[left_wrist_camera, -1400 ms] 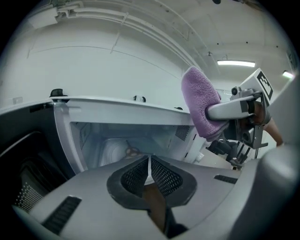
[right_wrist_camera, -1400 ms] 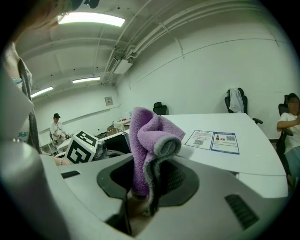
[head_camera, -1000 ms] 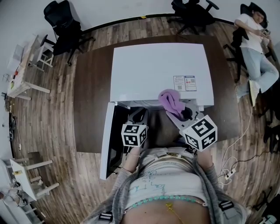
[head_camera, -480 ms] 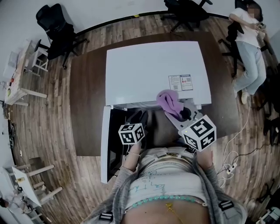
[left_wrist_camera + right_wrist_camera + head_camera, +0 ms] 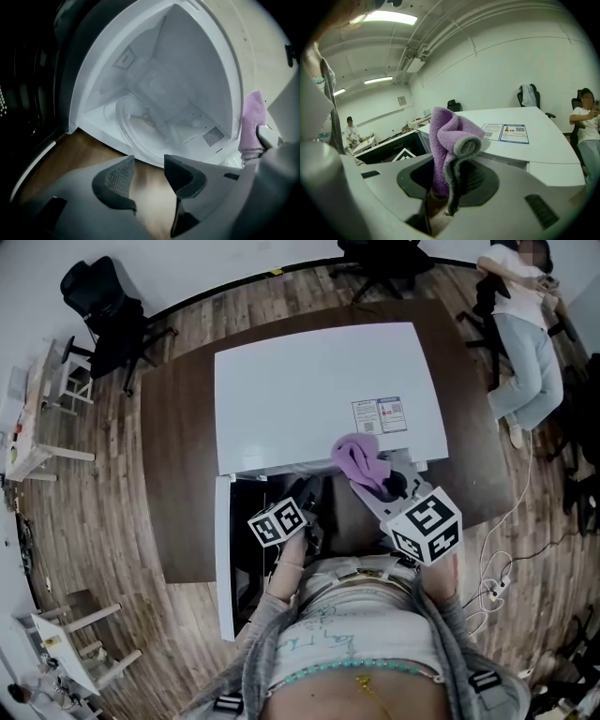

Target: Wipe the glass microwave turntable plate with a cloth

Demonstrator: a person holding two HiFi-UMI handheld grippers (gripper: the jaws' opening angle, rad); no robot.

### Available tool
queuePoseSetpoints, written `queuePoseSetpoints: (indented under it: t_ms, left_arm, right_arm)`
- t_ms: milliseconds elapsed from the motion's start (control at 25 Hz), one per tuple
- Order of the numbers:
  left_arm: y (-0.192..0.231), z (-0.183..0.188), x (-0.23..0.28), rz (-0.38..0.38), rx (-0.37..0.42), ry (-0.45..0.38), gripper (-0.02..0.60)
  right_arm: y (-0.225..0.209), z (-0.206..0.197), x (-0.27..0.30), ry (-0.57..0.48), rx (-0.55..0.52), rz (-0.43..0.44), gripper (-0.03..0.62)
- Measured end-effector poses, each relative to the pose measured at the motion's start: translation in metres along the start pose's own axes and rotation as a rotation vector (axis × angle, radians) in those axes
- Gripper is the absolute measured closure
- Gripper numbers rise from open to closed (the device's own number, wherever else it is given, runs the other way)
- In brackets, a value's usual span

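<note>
Left gripper view: your left gripper (image 5: 149, 164), jaws just opened with nothing between them, faces the round clear glass turntable plate (image 5: 140, 124) lying straight ahead inside the white microwave (image 5: 187, 56), while your right gripper (image 5: 454, 180) clamps the folded purple cloth (image 5: 445, 136).

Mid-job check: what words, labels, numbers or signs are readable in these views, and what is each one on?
Nothing is legible in any view.
On top of the microwave, two stickers: print too small to read.
On its inner wall, a label: blurred, unreadable.
The cube on the left gripper and the cube on the right gripper: square marker patterns, no letters.
</note>
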State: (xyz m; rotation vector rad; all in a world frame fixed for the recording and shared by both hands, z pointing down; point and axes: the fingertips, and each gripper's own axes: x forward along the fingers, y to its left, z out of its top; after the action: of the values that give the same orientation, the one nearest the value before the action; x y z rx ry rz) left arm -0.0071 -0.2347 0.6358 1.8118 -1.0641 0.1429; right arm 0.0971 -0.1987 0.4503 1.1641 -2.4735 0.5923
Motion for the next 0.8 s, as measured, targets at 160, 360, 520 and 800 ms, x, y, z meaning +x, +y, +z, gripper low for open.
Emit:
queuePoseSetpoints:
  t_ms: [160,360,520,800]
  left_arm:
    - [-0.003,-0.011,0.01,-0.07,-0.114,0.034,0.38]
    - [0.0,-0.012,0.02,-0.084,-0.156,0.039,0.38]
    - [-0.003,-0.01,0.028,-0.113,-0.242,0.033,0.38]
    - [-0.005,-0.001,0.038,-0.183,-0.442,0.002,0.38]
  right_arm:
    - [0.0,-0.001,-0.001,0.007,0.006,-0.008,0.474]
    - [-0.001,-0.002,0.001,0.009,0.006,-0.012,0.473]
    - [-0.002,-0.001,0.001,0.009,0.013,-0.014,0.473]
    - [-0.003,-0.001,0.002,0.007,0.021,-0.016,0.473]
